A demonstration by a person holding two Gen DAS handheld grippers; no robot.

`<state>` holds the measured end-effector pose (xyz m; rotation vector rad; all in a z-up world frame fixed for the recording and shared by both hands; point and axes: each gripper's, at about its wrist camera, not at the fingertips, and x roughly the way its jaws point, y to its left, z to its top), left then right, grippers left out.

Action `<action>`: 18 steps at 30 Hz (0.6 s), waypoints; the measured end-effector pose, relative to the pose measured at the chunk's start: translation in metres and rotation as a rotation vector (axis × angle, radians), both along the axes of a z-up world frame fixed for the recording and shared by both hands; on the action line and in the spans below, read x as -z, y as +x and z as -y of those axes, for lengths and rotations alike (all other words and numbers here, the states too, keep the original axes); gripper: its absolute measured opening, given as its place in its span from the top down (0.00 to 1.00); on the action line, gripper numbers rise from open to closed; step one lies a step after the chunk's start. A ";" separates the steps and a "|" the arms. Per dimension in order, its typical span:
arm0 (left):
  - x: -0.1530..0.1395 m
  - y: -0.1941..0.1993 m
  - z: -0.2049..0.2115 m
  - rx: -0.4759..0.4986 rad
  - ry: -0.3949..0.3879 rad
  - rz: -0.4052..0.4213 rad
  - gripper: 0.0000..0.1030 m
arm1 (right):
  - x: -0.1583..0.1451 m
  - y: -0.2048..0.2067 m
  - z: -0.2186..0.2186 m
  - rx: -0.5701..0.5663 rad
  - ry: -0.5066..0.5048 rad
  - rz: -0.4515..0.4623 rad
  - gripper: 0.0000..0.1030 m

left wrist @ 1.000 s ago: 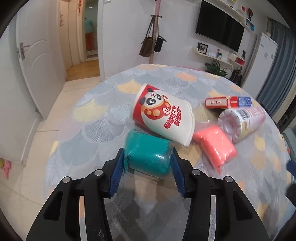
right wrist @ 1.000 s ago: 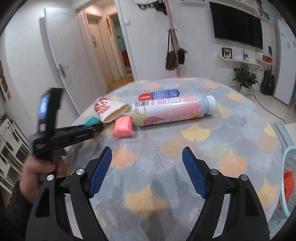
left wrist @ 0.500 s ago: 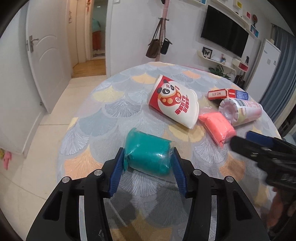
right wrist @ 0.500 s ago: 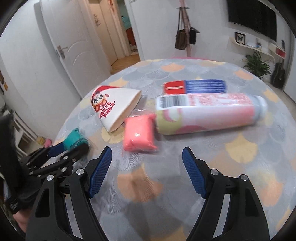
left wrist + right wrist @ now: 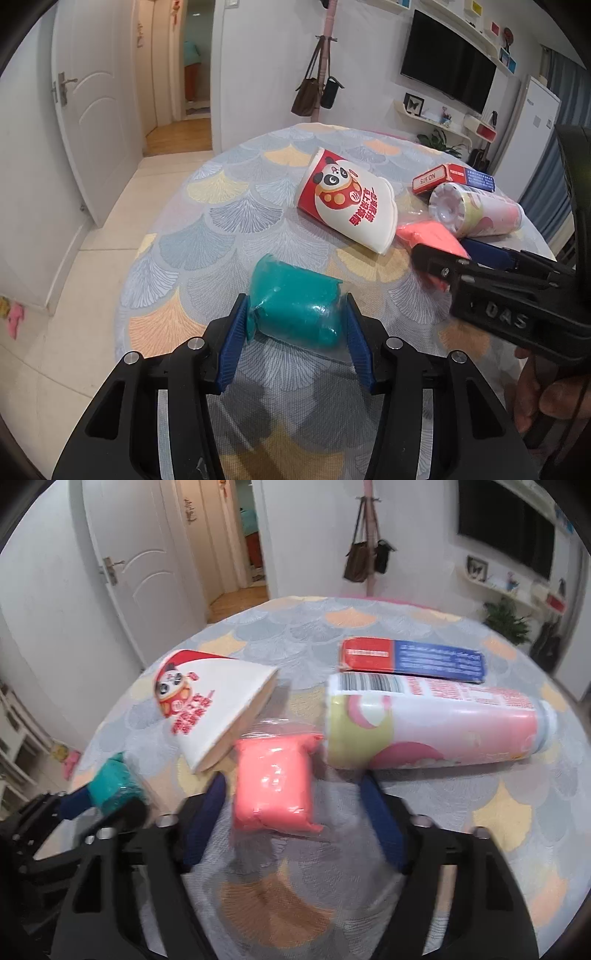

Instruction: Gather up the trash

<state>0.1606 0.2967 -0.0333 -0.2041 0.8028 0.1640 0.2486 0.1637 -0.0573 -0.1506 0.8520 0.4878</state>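
Right claw moved in around pink packet, closing.

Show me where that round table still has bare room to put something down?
Bare cloth lies left of the flattened panda paper cup toward the table edge by the door. It is crowded around the pink wrapped packet, pink plastic bottle and red-blue box.

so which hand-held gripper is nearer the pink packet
Right. The right hand-held gripper is closing around the pink packet; the left hand-held gripper is off beside it, clamped on the teal packet.

Black hand-held gripper, blue pads
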 end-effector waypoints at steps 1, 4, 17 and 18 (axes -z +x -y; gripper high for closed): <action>0.000 0.000 0.000 0.000 -0.001 0.001 0.53 | 0.000 0.001 0.003 0.001 0.014 -0.006 0.60; 0.000 0.000 0.000 0.000 -0.002 0.002 0.53 | 0.000 0.001 0.012 0.010 0.047 -0.021 0.66; 0.000 -0.007 -0.010 0.000 -0.062 0.043 0.54 | -0.004 -0.041 0.042 -0.008 0.096 -0.010 0.66; -0.001 -0.009 -0.010 -0.003 -0.068 0.050 0.54 | -0.004 -0.047 0.047 -0.009 0.097 -0.005 0.66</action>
